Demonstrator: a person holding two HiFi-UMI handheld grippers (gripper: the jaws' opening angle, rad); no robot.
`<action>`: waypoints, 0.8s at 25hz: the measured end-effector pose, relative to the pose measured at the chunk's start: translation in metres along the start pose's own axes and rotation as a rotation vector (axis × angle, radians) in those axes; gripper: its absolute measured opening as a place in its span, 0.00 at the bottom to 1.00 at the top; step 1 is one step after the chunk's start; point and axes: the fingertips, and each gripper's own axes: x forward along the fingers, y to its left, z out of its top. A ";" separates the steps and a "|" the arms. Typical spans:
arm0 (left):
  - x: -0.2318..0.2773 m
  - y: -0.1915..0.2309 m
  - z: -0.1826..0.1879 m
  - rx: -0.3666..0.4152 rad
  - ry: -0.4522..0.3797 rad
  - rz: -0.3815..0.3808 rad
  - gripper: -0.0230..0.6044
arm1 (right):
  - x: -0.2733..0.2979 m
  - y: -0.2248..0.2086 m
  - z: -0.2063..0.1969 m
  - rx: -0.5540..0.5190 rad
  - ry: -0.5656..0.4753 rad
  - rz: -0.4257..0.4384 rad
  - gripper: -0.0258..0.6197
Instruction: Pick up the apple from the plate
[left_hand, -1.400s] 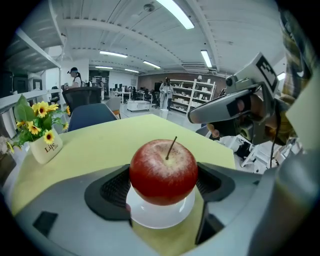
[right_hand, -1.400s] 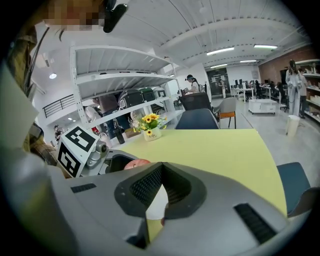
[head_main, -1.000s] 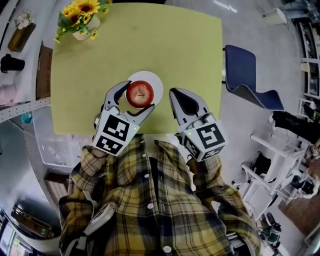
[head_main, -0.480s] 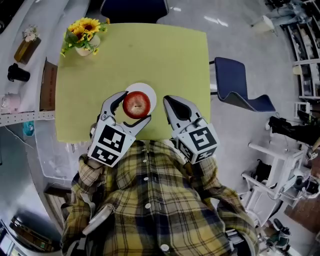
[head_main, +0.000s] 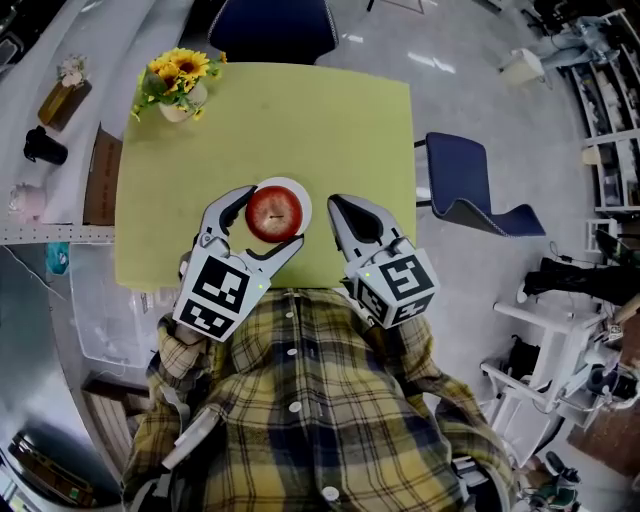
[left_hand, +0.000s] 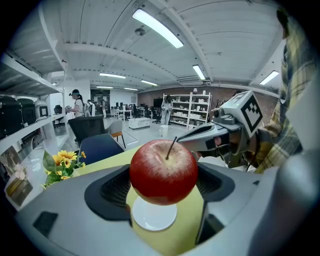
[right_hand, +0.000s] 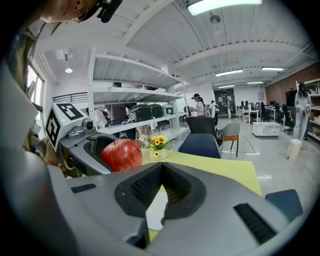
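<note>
A red apple (head_main: 274, 213) (left_hand: 163, 171) (right_hand: 121, 154) sits between the jaws of my left gripper (head_main: 273, 217) (left_hand: 165, 187), which is shut on it. The apple hangs a little above a small white plate (head_main: 300, 192) (left_hand: 154, 218) (right_hand: 157, 209) on the yellow-green table (head_main: 330, 130). My right gripper (head_main: 338, 207) (right_hand: 161, 170) hovers just right of the plate over the table's near edge. Its jaws are shut, with nothing between them.
A vase of sunflowers (head_main: 180, 85) stands at the table's far left corner. One blue chair (head_main: 275, 25) is behind the table and another (head_main: 465, 185) is to its right. Shelving with a black mug (head_main: 43, 147) runs along the left.
The left gripper has kept its hold on the apple, which now sits more centrally over the plate. The head view has shifted, so the table appears lower in the frame.
</note>
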 end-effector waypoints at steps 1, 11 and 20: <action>-0.001 0.001 0.001 -0.004 -0.003 0.002 0.69 | 0.000 0.000 0.001 0.001 0.001 0.001 0.04; -0.002 0.012 0.000 -0.017 0.000 0.002 0.69 | 0.014 0.003 0.004 -0.005 0.010 0.023 0.04; 0.000 0.017 -0.004 -0.033 0.008 -0.019 0.69 | 0.023 0.007 -0.003 -0.011 0.045 0.038 0.04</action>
